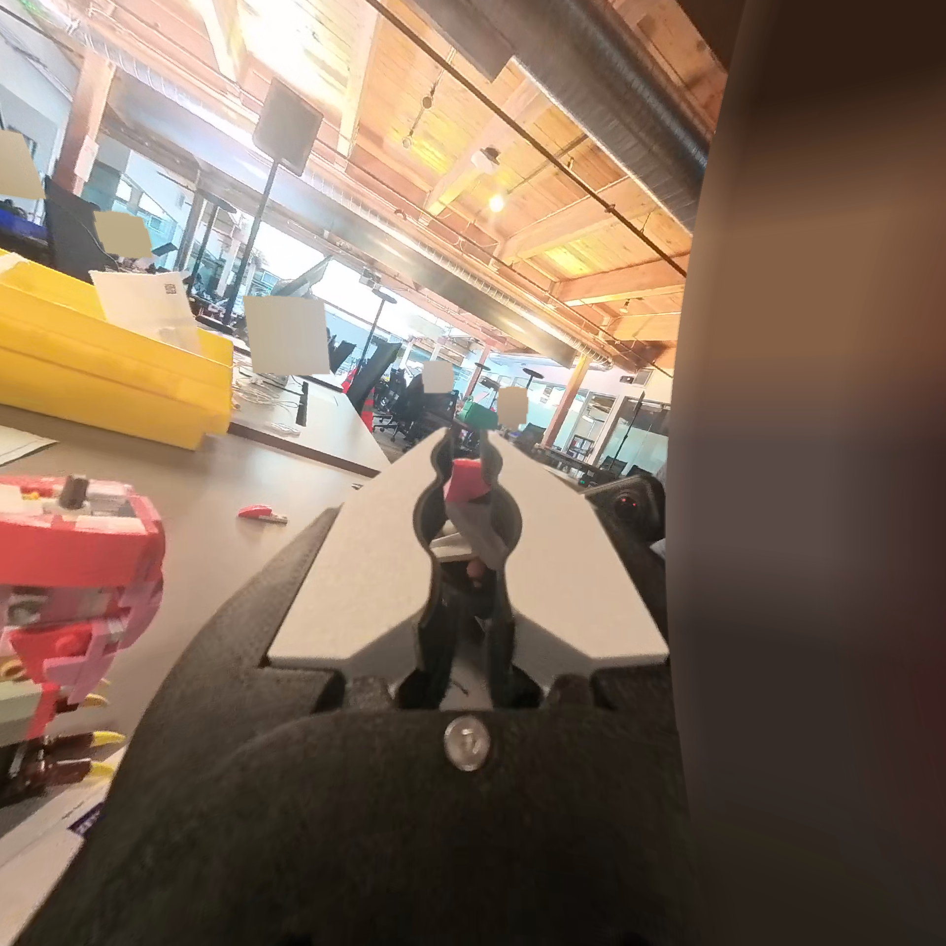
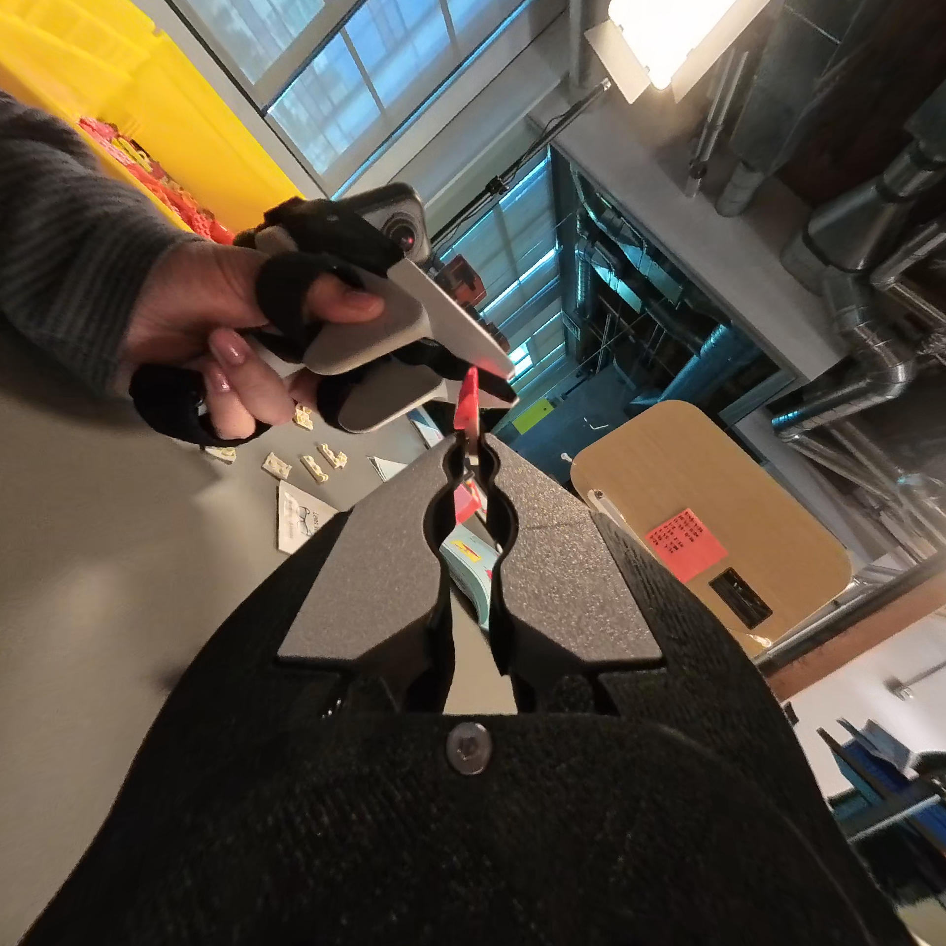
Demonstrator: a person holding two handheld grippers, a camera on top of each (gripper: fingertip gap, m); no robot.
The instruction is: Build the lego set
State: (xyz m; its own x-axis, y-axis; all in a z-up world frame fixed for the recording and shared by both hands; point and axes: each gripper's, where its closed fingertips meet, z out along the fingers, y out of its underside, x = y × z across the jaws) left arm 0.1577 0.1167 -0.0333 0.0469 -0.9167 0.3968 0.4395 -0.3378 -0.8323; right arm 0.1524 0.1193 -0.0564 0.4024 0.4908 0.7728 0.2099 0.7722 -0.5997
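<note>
Two hand-held grippers meet in the air above a grey desk (image 1: pixel 215 491), joined by one small red brick piece.

Far left on the desk stands a half-built model of red and pink bricks (image 1: pixel 77 573). Behind it sit yellow bins (image 1: pixel 117 368), and a small loose red piece (image 1: pixel 261 513) lies further right on the desk.

The left gripper (image 2: pixel 499 381), pale grey and held in a person's hand (image 2: pixel 215 327), is clenched on the upper end of the red brick piece (image 2: pixel 468 404). The right gripper (image 2: pixel 471 448), dark grey, is closed on the piece's lower end, where a pale part shows between its fingertips. So the piece is gripped from both ends, lifted clear of the desk and not attached to the model.

Past the hand, several cream brick plates (image 2: pixel 307 463) and a paper leaflet (image 2: pixel 299 517) lie on the desk. At far right is a tan wooden board (image 2: pixel 716 501) with a pink sticker. Nothing stands between the grippers and the model.
</note>
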